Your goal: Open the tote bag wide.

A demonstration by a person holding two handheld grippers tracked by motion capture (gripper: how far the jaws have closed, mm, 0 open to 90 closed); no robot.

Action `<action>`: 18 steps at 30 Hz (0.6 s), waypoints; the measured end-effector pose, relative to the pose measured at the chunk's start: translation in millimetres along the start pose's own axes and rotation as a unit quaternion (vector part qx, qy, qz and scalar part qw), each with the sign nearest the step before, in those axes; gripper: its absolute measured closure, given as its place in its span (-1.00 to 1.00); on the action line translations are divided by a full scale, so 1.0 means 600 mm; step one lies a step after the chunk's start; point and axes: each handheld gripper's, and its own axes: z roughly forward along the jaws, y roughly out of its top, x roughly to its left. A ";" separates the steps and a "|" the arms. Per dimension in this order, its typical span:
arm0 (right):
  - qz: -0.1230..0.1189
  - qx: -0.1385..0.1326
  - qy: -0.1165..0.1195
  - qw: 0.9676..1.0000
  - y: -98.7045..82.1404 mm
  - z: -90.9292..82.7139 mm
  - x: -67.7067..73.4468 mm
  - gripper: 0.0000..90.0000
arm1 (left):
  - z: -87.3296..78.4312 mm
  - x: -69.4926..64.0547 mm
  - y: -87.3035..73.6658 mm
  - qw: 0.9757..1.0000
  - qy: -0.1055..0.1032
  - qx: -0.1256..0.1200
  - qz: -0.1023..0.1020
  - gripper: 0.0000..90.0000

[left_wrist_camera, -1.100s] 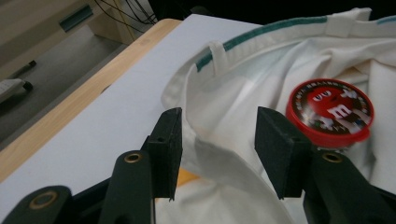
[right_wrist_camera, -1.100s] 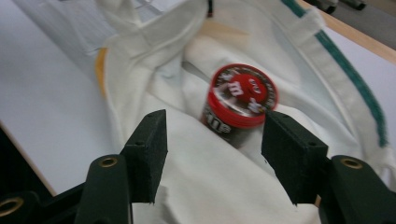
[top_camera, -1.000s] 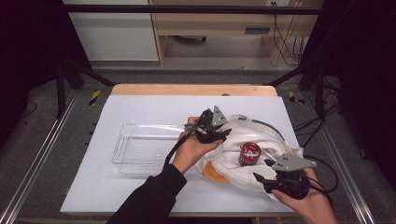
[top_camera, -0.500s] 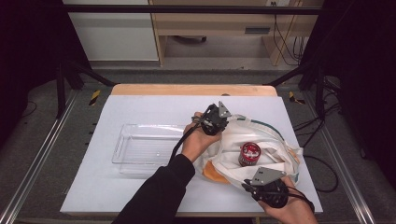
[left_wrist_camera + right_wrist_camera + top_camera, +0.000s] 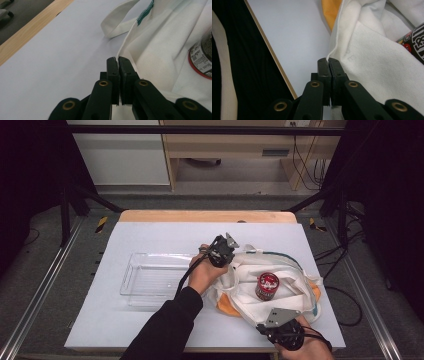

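Left gripper [image 5: 117,60], right gripper [image 5: 328,61], pinching rumpled white cloth bag [image 5: 240,295] edges

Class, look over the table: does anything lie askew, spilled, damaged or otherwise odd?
Nothing is spilled or damaged. The white tote bag lies crumpled, with the red can resting on top of its cloth. The left gripper and the right gripper each pinch a bag edge. The clear tray sits square.
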 end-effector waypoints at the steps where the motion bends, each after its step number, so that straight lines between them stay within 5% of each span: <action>1: 0.004 0.000 -0.001 1.000 -0.001 0.001 -0.001 0.99 | -0.002 -0.001 0.000 1.000 0.001 -0.002 0.000 0.95; 5: 0.011 -0.010 0.003 1.000 -0.001 -0.006 -0.004 0.92 | -0.006 -0.007 0.001 1.000 0.002 -0.007 0.005 0.93; 10: 0.016 -0.020 0.003 1.000 0.002 -0.016 -0.005 0.53 | -0.013 -0.012 0.000 1.000 0.003 -0.025 -0.005 0.76; 18: 0.027 -0.044 -0.028 0.998 0.025 -0.067 -0.025 -0.15 | -0.058 -0.019 0.001 0.998 0.022 -0.062 -0.012 0.09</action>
